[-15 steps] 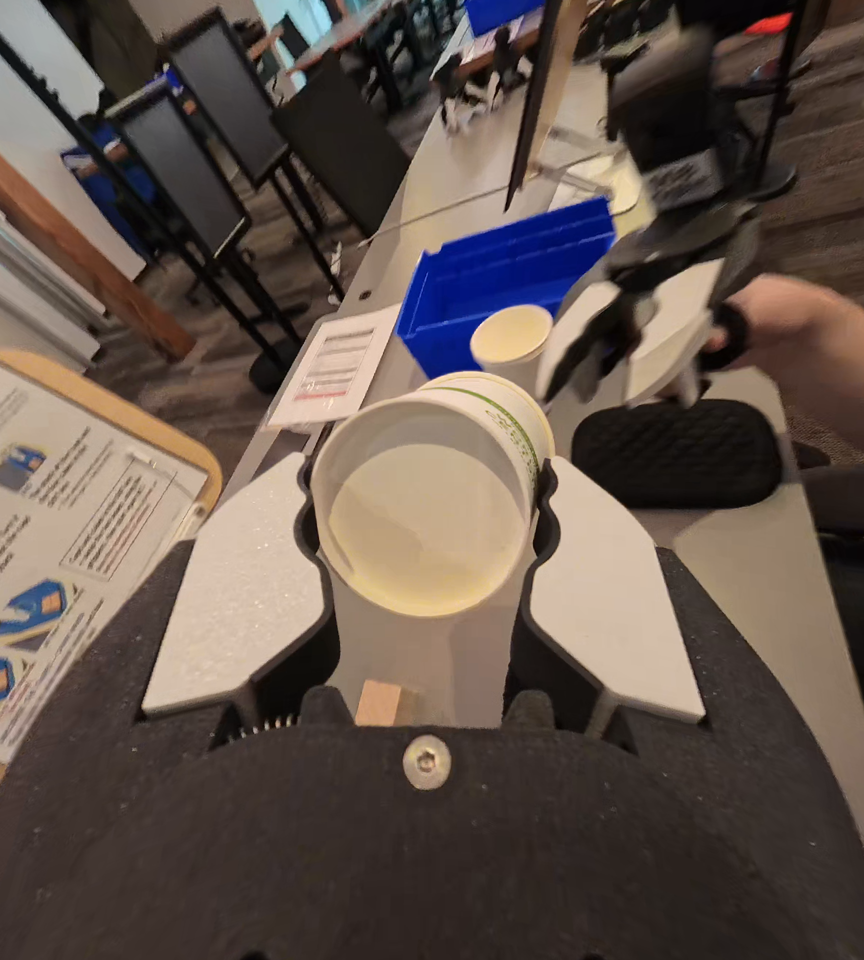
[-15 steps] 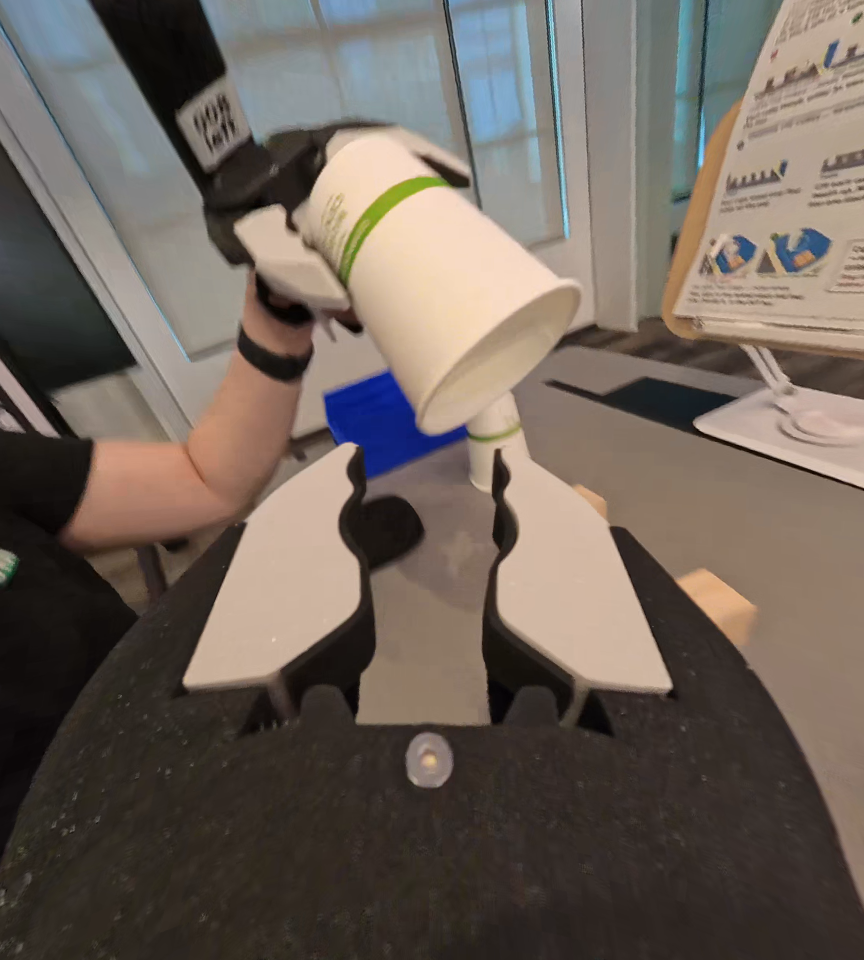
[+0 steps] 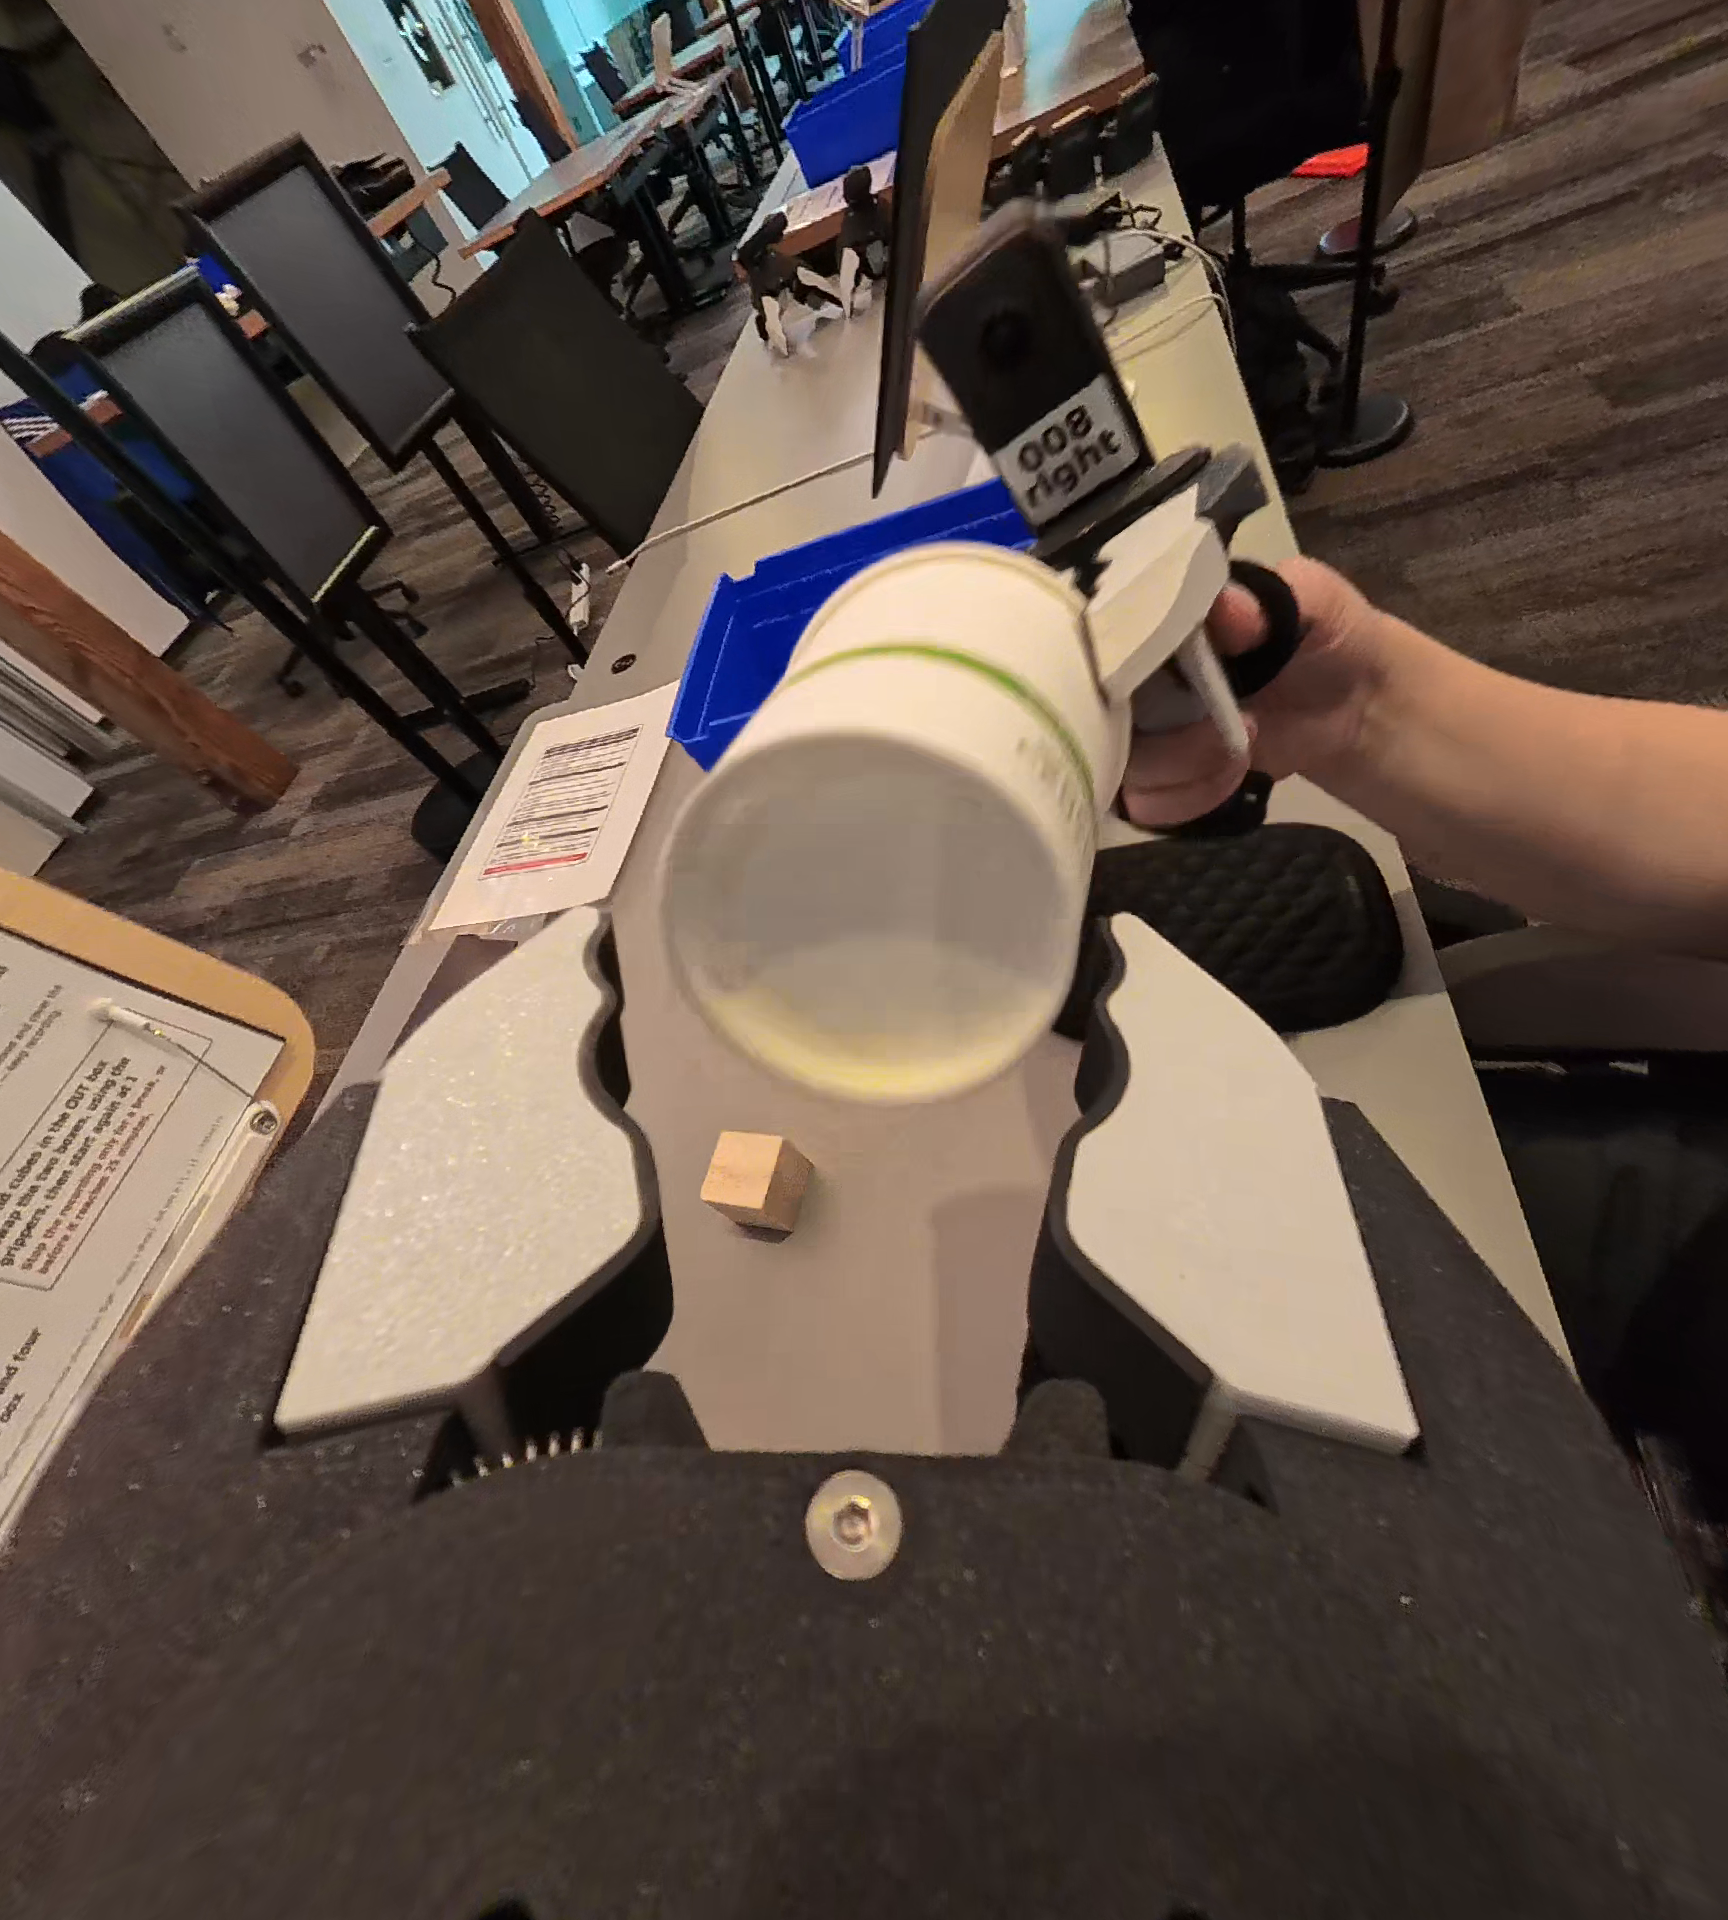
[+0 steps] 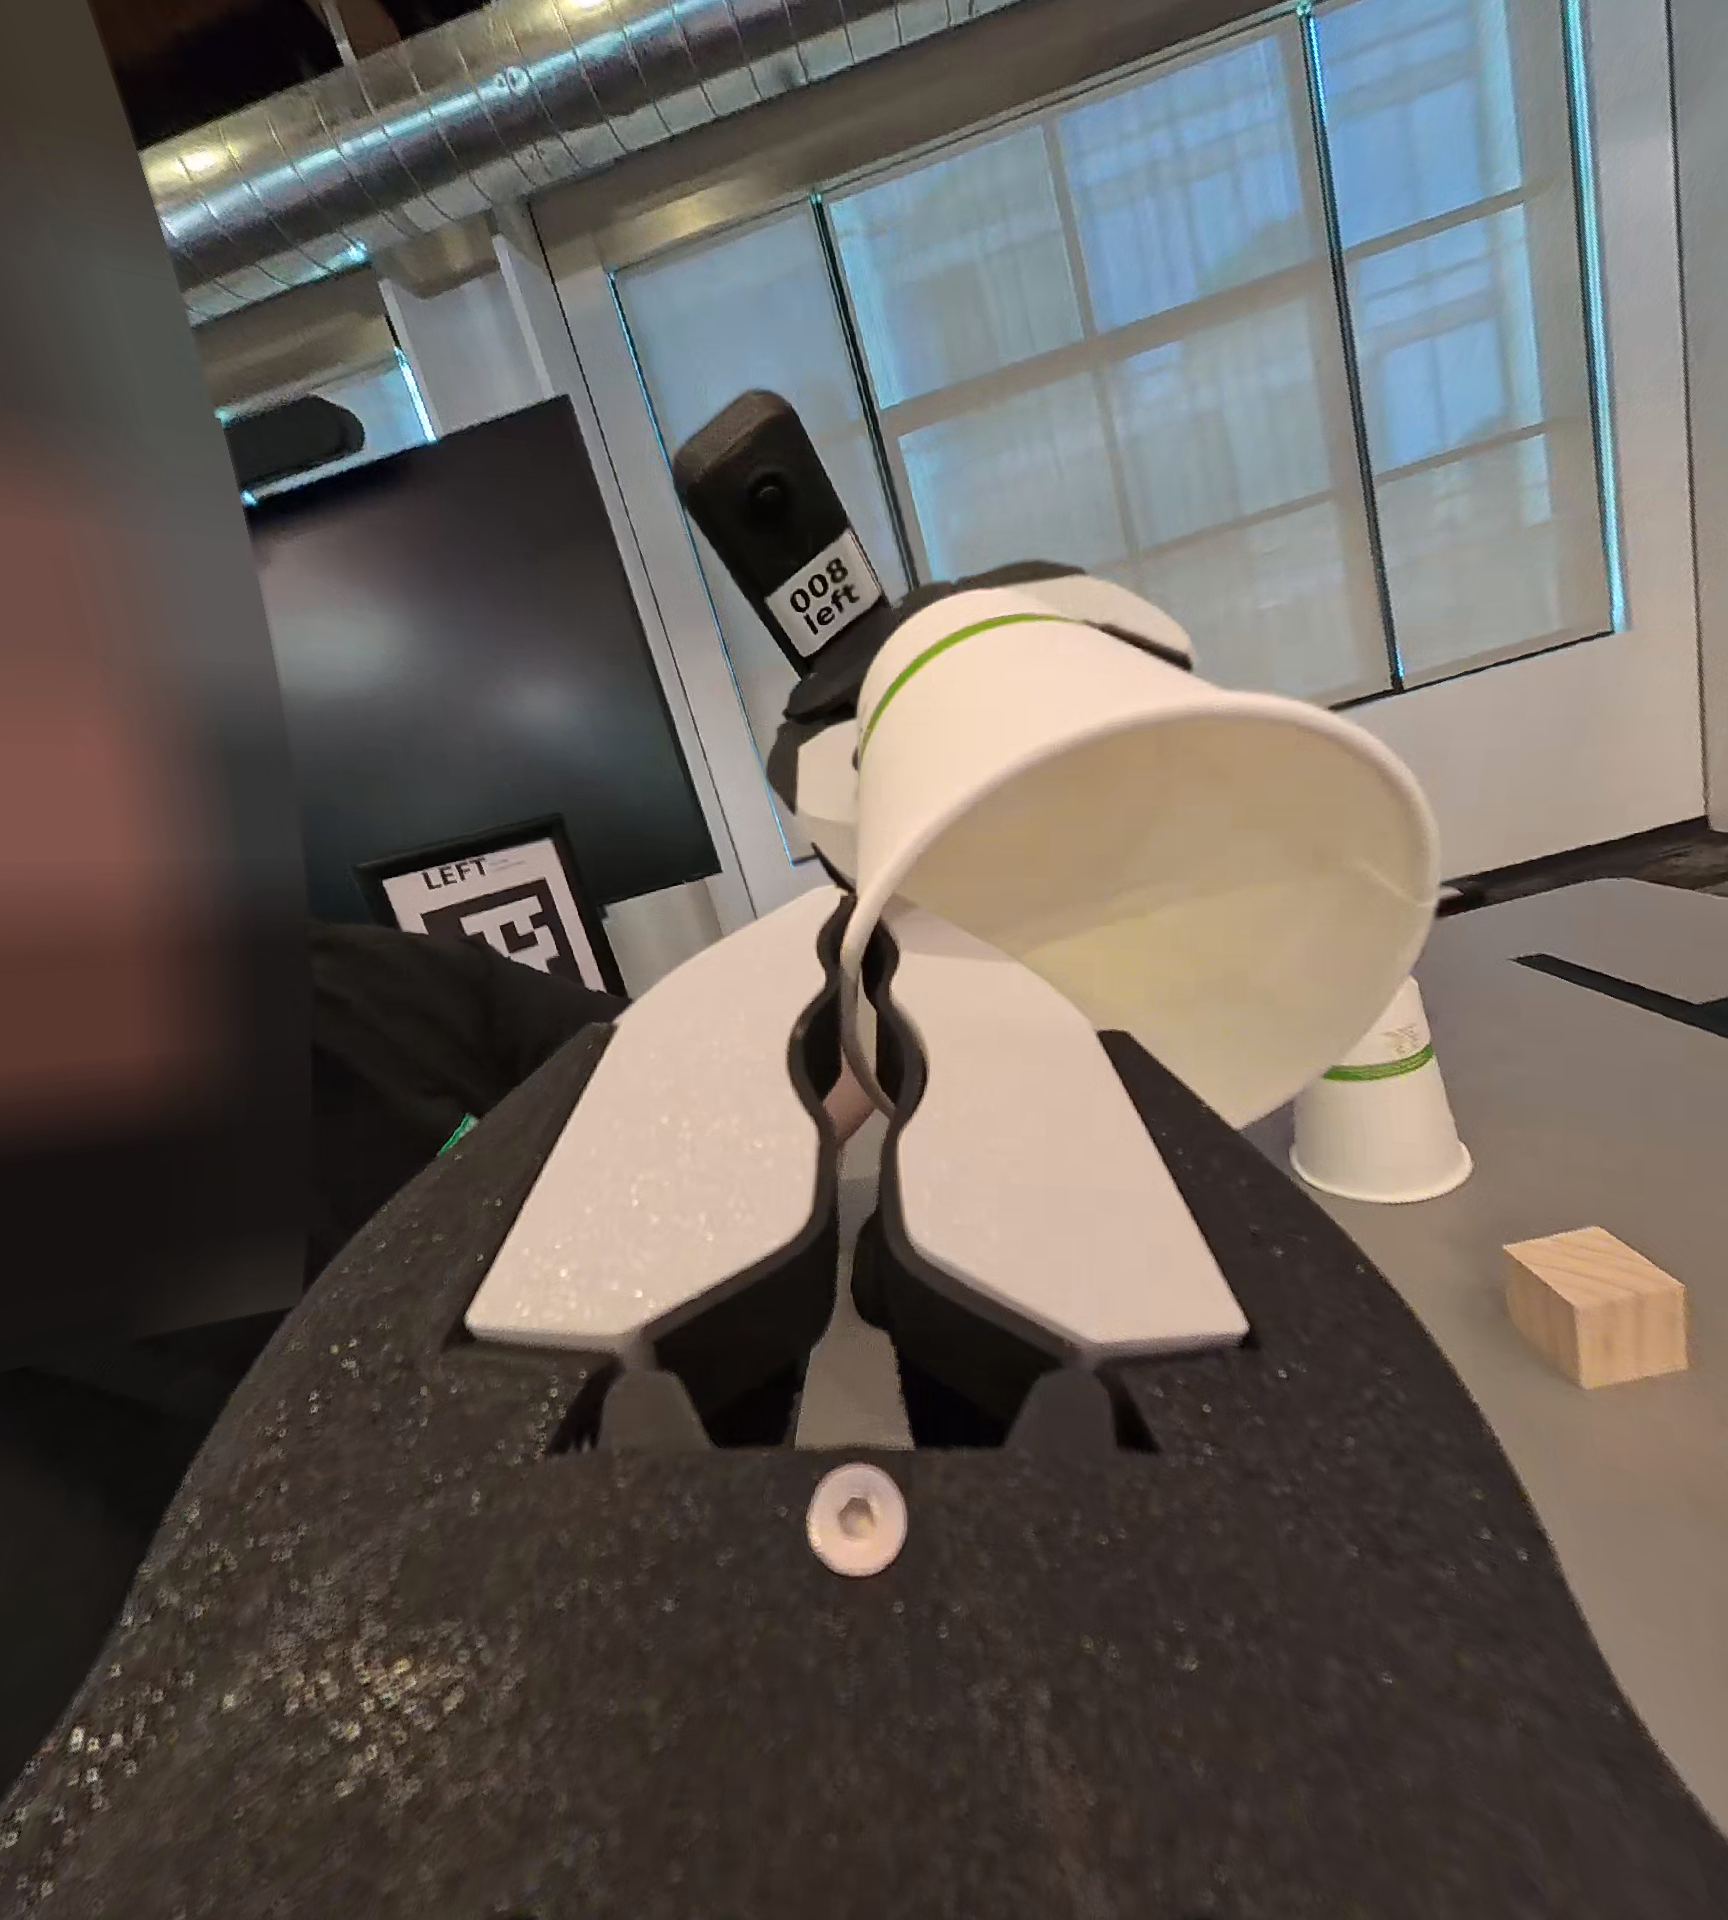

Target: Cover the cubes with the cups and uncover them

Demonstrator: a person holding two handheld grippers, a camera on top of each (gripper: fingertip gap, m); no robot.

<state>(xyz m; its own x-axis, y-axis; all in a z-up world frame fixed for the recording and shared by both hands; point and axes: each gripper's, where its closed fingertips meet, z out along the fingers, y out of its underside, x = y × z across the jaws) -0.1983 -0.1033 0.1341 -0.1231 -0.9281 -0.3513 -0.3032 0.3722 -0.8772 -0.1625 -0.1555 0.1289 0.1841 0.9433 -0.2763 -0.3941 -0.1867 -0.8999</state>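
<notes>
I see right gripper jaws pinching tilted cup rim, frame centre; left gripper jaws spread wide

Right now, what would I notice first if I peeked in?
A big white paper cup hangs tilted in the air, its rim pinched by the right gripper, with the left gripper open at its other end. Near it a little wooden cube sits uncovered on the grey table, and another cup stands upside down nearby.
</notes>
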